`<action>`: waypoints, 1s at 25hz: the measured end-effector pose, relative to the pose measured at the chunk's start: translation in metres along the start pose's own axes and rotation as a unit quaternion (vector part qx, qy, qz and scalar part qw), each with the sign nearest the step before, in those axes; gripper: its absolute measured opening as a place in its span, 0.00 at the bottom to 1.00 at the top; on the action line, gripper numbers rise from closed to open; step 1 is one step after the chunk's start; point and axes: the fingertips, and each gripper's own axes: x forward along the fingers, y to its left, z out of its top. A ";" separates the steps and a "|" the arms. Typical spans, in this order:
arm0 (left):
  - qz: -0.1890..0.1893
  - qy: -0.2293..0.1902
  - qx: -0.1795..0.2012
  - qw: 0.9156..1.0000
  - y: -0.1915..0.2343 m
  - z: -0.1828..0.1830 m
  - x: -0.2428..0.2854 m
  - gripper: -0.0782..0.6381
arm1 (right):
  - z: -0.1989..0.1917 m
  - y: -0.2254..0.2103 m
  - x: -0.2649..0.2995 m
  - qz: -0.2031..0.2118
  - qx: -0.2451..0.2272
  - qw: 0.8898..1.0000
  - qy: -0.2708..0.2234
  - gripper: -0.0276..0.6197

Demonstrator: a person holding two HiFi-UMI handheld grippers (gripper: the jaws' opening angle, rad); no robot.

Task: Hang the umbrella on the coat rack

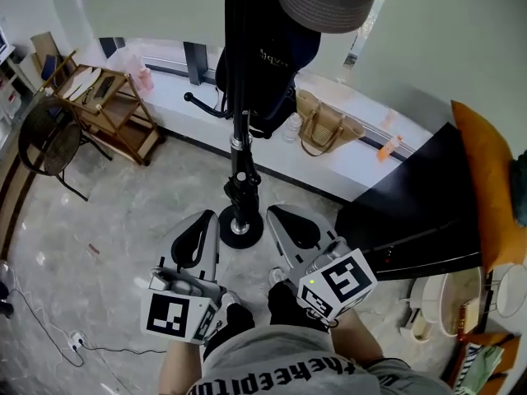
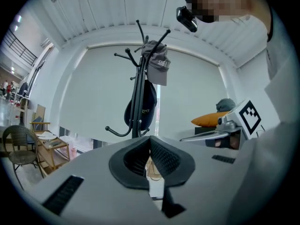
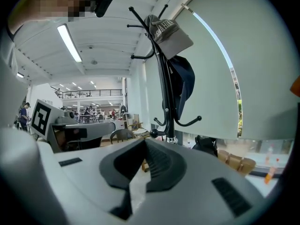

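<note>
Left gripper (image 2: 150, 138) and right gripper (image 3: 144, 140) both have jaws pressed together, empty, as I point them side by side toward the black coat rack (image 1: 240, 151).

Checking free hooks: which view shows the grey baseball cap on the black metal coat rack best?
Right gripper view: the grey baseball cap hangs whole and largest on the black metal coat rack. Left gripper view shows the cap whole but smaller. Head view cuts it off at the top edge.
</note>
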 end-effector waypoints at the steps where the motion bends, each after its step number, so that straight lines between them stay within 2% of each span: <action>1: -0.006 0.000 0.001 1.000 -0.002 0.000 -0.001 0.13 | 0.000 0.001 -0.002 -0.004 0.001 1.000 -0.002 0.06; 14: -0.065 0.005 0.010 0.998 -0.019 -0.002 -0.008 0.13 | 0.006 0.021 -0.025 -0.036 0.006 0.999 -0.031 0.06; 25: -0.067 -0.001 0.019 0.998 -0.007 0.003 -0.020 0.13 | 0.014 0.039 -0.018 -0.035 0.002 0.998 -0.044 0.06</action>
